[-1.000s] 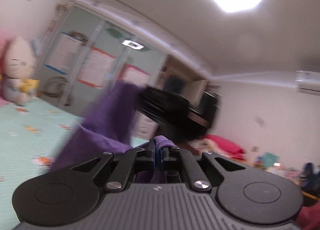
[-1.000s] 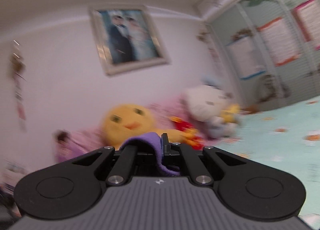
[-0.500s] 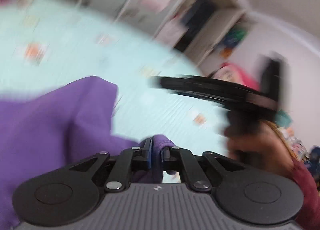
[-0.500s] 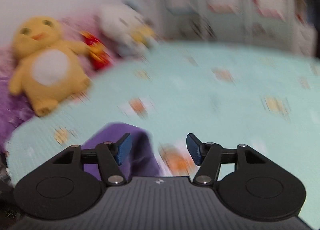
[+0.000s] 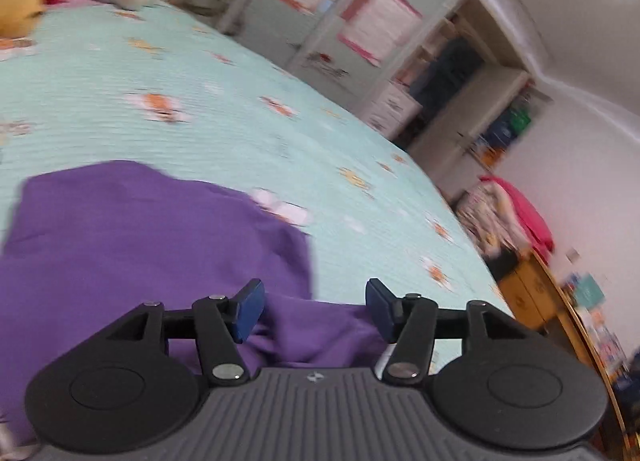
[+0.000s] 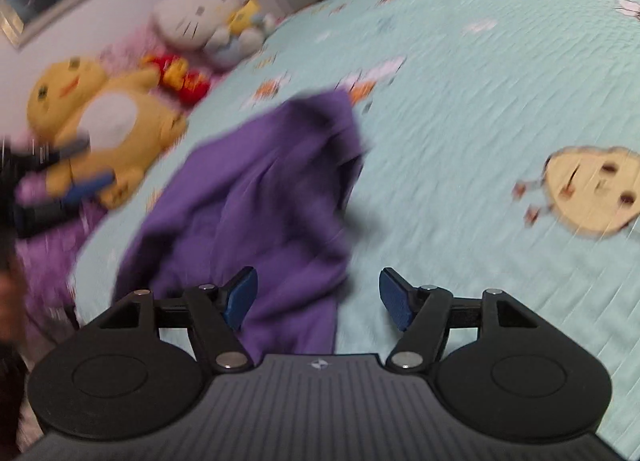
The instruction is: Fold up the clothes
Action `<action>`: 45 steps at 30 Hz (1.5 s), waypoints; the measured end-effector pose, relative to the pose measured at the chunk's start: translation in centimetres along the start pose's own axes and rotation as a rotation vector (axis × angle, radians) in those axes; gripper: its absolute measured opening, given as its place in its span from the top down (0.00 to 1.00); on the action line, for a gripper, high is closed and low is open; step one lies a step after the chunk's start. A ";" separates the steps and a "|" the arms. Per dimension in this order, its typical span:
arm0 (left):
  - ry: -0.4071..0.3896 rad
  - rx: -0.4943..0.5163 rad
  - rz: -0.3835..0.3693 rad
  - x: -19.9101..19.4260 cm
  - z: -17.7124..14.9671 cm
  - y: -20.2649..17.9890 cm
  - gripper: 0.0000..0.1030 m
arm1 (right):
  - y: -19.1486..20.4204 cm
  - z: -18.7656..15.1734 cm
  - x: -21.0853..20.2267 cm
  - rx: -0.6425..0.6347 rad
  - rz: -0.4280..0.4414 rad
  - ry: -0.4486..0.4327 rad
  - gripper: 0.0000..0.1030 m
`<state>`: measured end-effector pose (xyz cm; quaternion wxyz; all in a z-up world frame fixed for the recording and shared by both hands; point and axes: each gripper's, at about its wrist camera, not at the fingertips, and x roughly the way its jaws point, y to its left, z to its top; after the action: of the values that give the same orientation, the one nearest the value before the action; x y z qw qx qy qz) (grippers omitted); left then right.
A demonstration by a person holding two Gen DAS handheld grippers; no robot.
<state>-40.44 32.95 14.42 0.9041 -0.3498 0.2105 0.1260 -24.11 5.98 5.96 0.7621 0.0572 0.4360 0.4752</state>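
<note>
Item: purple garment (image 5: 152, 245), loose on the mint bedspread (image 5: 224, 129), filling the lower left of the left view and the centre of the right view (image 6: 260, 201); rumpled, one corner turned up at the far end.

Left gripper (image 5: 315, 311): fingers spread, holding nothing, cloth lying under them. Right gripper (image 6: 318, 299): fingers spread, empty, garment below its left finger.

Handling, in our judgement: before any fold we want the cloth flat, so we would pinch two matching edge corners, not the bunched middle, and draw them apart evenly.

Room: open bedspread right of the garment; soft toys (image 6: 108, 121) crowd the upper left of the right view, the bed edge lies at the right of the left view.
</note>
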 end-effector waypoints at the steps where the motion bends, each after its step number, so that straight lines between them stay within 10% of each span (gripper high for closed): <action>1: -0.011 -0.025 0.038 -0.7 -0.2 1.1 0.43 | 0.4 -0.4 0.7 -0.024 -0.031 0.005 0.34; 11: -0.100 -0.230 0.293 -5.4 -0.3 8.4 0.43 | 2.7 -1.5 4.6 -0.031 0.008 -0.007 0.19; 13: -0.090 -0.230 0.297 -5.4 -0.4 8.5 0.43 | 3.5 -0.9 5.7 -0.072 -0.024 -0.004 0.35; 15: -0.074 -0.225 0.294 -5.0 -0.6 8.3 0.43 | 3.3 -0.4 5.4 -0.077 -0.029 -0.018 0.81; 18: -0.048 -0.206 0.281 -4.4 -1.0 7.9 0.43 | 2.6 0.2 4.7 -0.072 -0.027 -0.047 0.88; 31: 0.013 -0.155 0.225 -1.9 -1.6 6.4 0.42 | -3.5 5.3 -7.4 -0.236 -0.554 -0.385 0.90; 40: 0.131 -0.092 0.181 0.9 -3.7 4.3 0.42 | -10.8 14.0 -8.6 -0.382 -1.118 -0.489 0.81; 45: 0.208 -0.036 0.145 3.0 -5.3 3.1 0.42 | -13.3 12.6 -7.3 -0.287 -0.958 -0.329 0.68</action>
<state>-40.52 31.77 7.69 0.8596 -0.3610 0.3254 0.1577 -7.36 -2.76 11.46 0.9524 -0.1796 0.2185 0.1132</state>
